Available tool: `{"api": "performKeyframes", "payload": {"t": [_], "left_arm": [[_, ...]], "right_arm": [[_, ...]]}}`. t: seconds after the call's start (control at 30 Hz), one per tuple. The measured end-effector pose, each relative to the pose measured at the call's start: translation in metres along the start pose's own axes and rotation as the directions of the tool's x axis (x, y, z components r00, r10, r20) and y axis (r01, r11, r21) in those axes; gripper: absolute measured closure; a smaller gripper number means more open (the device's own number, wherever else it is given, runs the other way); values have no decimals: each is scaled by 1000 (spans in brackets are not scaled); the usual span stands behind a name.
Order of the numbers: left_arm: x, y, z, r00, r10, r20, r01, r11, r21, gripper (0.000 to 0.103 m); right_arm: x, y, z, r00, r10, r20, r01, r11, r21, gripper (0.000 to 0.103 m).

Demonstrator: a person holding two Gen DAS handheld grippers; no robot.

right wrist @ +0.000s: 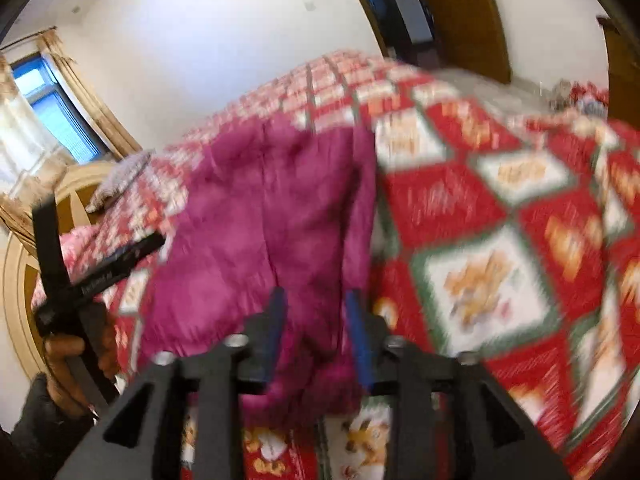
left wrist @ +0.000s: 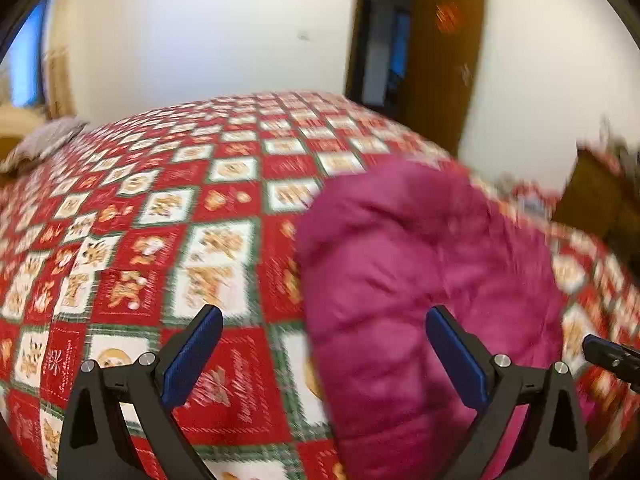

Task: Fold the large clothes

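Magenta garment (left wrist: 420,280) lies bunched on the red patchwork quilt (left wrist: 160,220) in your left view, where the left gripper (left wrist: 324,356) stands wide, empty. Right view: your right gripper (right wrist: 316,340) straddles the garment's near edge, jaws parted, pads not pressing.

No legible text. Script lettering on the red squares of the bedspread (left wrist: 236,376) and a small white marking on the left gripper (right wrist: 100,276) are too blurred to read.
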State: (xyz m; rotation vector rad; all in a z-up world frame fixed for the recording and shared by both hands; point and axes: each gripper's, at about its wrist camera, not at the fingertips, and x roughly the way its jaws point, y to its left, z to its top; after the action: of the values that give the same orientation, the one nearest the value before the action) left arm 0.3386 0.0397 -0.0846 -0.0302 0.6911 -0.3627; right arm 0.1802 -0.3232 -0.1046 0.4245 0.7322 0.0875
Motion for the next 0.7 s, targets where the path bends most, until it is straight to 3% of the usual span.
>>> {"api": "performKeyframes", "payload": {"t": [0.03,0.13,0.27,0.4,0.6,0.7], "left_arm": [[0,11,5,1000,-15,4,15,998,-54,1],[13,35,10,996,-89,-23,81,971,-225,1],[42,37,-1,974,-206,-93,159,917,-365,1],[67,20,-22,954,-244,-172,167,914,-370,1],[75,15,-27,942,-305,-142,240,905,-351,1],[80,10,-27,943,-305,-132,248,911,-329,1]], "right_arm": [[-3,-1,11,1000,0,27,0,1000,-3,15],[5,-1,32,998,-18,63,20,999,-32,14],[48,-5,42,1000,-24,-4,24,999,-35,18],[83,-11,35,999,-15,-52,13,999,-40,20],[96,-18,23,995,66,-81,-67,998,-10,20],[101,-14,21,991,101,-90,-104,994,-29,27]]}}
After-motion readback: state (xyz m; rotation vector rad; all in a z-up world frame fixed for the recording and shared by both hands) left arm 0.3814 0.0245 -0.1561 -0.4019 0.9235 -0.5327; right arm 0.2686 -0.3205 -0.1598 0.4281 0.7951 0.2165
